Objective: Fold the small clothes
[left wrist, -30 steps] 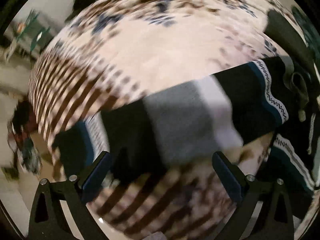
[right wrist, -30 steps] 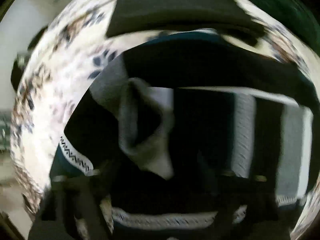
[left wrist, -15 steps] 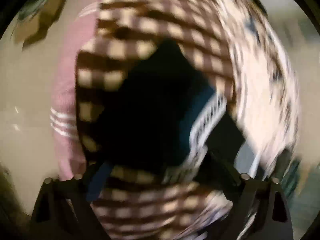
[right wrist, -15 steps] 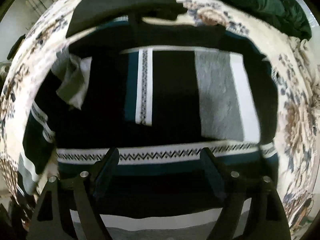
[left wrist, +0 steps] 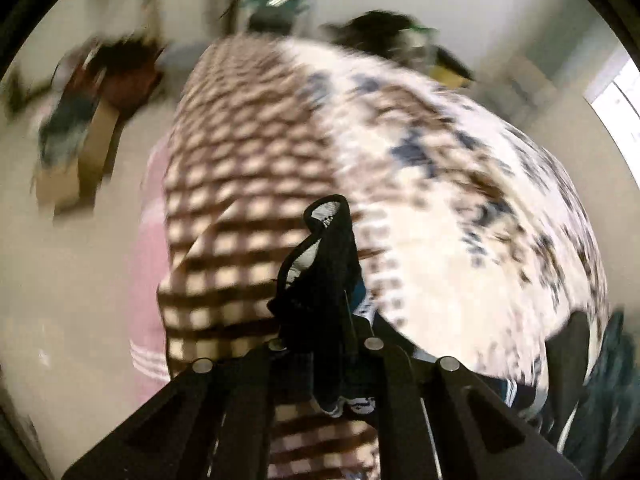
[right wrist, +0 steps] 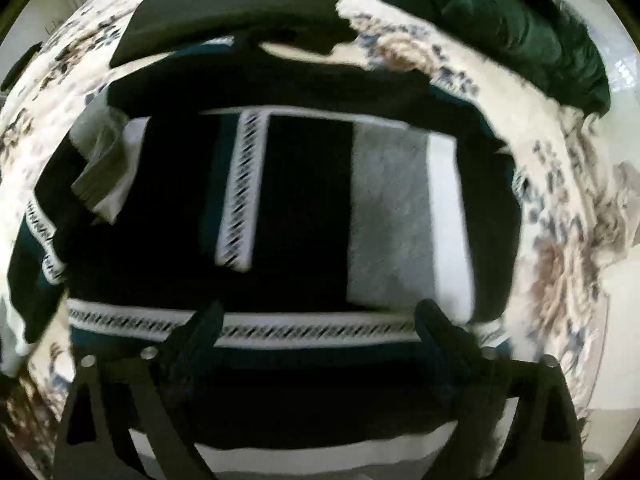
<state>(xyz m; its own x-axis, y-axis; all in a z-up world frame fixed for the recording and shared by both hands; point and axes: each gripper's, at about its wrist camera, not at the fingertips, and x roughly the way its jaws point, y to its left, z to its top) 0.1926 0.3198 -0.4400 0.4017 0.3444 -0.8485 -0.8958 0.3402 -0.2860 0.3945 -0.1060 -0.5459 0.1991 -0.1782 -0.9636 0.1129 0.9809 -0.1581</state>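
The left gripper (left wrist: 326, 316) is clamped on a bunched fold of the sweater (left wrist: 324, 264), a black knit with white and teal trim that sticks up between its closed fingers. This pinch sits near the edge of the bed where the checked blanket (left wrist: 240, 168) meets the floral bedspread (left wrist: 460, 184).

The right gripper (right wrist: 320, 328) hangs with its fingers spread wide and nothing between them, above the sweater (right wrist: 304, 208), which lies across the middle of the floral bedspread (right wrist: 560, 184). A black garment (right wrist: 232, 8) lies just beyond it, and a dark green blanket (right wrist: 500, 20) sits in the far corner.
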